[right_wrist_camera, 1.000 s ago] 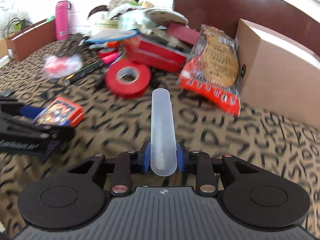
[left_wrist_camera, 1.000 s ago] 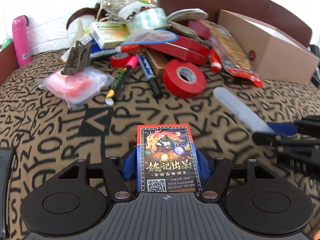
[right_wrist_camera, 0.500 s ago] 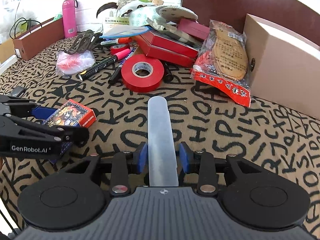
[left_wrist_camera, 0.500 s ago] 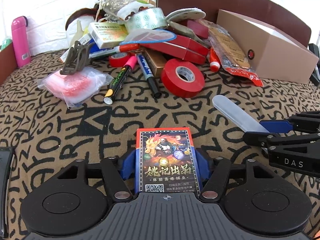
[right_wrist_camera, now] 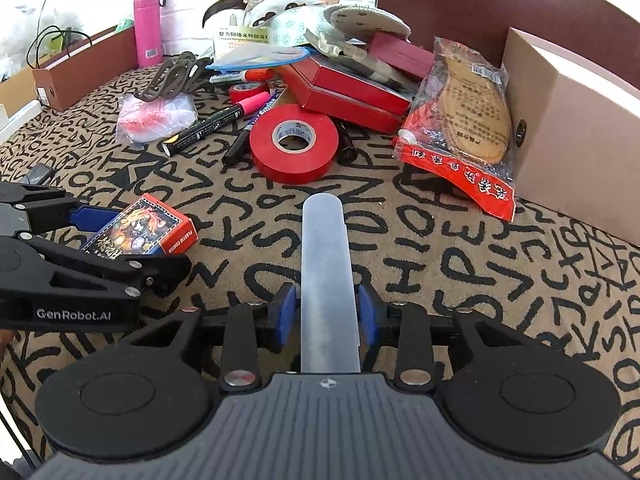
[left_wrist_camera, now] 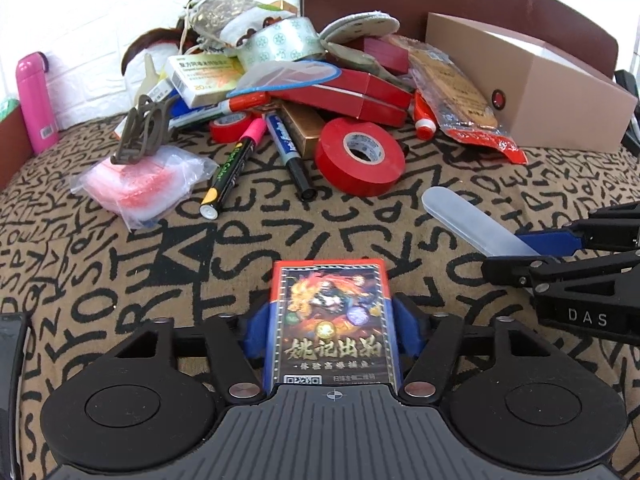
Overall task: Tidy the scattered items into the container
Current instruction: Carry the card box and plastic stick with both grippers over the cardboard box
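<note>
My left gripper (left_wrist_camera: 332,332) is shut on a red and blue card box (left_wrist_camera: 334,320), held just above the patterned cloth; the box also shows in the right wrist view (right_wrist_camera: 140,232). My right gripper (right_wrist_camera: 327,316) is shut on a long translucent plastic case (right_wrist_camera: 326,280), which also shows in the left wrist view (left_wrist_camera: 472,220). The tan cardboard box (left_wrist_camera: 528,84) stands at the far right, also seen in the right wrist view (right_wrist_camera: 572,128). The two grippers are side by side, the left one to the left of the right.
A pile lies ahead: a red tape roll (left_wrist_camera: 360,156), markers (left_wrist_camera: 232,168), red boxes (left_wrist_camera: 352,92), a packet of insoles (right_wrist_camera: 464,120), a pink bag (left_wrist_camera: 140,184) and a clear tape roll (left_wrist_camera: 280,40). A pink bottle (left_wrist_camera: 34,100) stands far left.
Both grippers have drawn back a little and steadied, each still holding its item. The right wrist view has turned slightly left, and the pile now looks a bit farther off.
</note>
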{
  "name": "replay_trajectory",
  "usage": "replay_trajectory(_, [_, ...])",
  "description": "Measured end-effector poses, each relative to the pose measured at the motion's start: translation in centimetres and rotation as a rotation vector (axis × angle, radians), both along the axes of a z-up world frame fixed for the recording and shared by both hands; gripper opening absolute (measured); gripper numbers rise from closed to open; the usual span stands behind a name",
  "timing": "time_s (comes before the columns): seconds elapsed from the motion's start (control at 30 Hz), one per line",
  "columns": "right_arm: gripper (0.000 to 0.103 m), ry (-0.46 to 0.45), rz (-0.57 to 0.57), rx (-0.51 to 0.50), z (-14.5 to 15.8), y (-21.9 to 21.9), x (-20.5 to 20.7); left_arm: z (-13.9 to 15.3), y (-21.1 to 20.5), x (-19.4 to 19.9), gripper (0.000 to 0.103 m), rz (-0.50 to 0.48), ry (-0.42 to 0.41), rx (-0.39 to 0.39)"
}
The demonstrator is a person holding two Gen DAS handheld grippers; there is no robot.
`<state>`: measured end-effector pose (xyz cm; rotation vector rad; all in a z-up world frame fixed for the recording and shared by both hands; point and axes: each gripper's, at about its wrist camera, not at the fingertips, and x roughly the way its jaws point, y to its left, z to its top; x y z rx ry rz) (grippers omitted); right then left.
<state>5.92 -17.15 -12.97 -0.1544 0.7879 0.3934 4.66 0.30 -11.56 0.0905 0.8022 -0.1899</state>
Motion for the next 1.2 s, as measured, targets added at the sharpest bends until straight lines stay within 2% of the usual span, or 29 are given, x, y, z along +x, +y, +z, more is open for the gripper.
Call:
replay_trajectory(0.03, [0.031, 0.002, -0.003, 0.009, 0.0, -0.1, 0.1, 0.1, 0.1, 0.0, 0.061, 0.004, 0.004, -0.006])
replay_trajectory(0.23, [0.031, 0.043, -0.028, 0.117, 0.6, -1.4, -0.9, 1.1, 0.6, -0.9, 0.061, -0.003, 0.044, -0.101])
replay_trajectory(0.33, [0.031, 0.066, -0.029, 0.184, 1.0, -2.5, -1.9, 2.3, -0.1, -1.2, 0.061, -0.028, 0.034, -0.121])
replay_trajectory(0.5, [0.031, 0.049, -0.056, 0.254, 2.6, -4.8, -2.7, 5.3, -2.9, -0.6, 0.061, -0.124, -0.014, -0.147])
replay_trajectory(0.67, [0.031, -0.024, -0.089, 0.299, 6.1, -8.3, -2.6, 9.6, -7.7, 1.7, 0.061, -0.258, -0.094, -0.173])
replay_trajectory(0.8, [0.031, -0.131, -0.141, 0.279, 10.2, -11.8, -1.7, 13.8, -12.3, 4.2, 0.061, -0.351, -0.16, -0.2])
replay_trajectory(0.93, [0.031, -0.218, -0.211, 0.247, 14.2, -15.5, 0.7, 17.3, -17.1, 8.1, 0.061, -0.374, -0.198, -0.204])
replay_trajectory(1.07, [0.031, -0.272, -0.287, 0.175, 17.0, -18.6, 4.5, 18.7, -21.9, 13.2, 0.061, -0.349, -0.139, -0.247])
replay_trajectory(1.2, [0.031, -0.247, -0.357, 0.123, 17.2, -22.1, 9.3, 17.6, -26.6, 18.5, 0.061, -0.327, -0.071, -0.215])
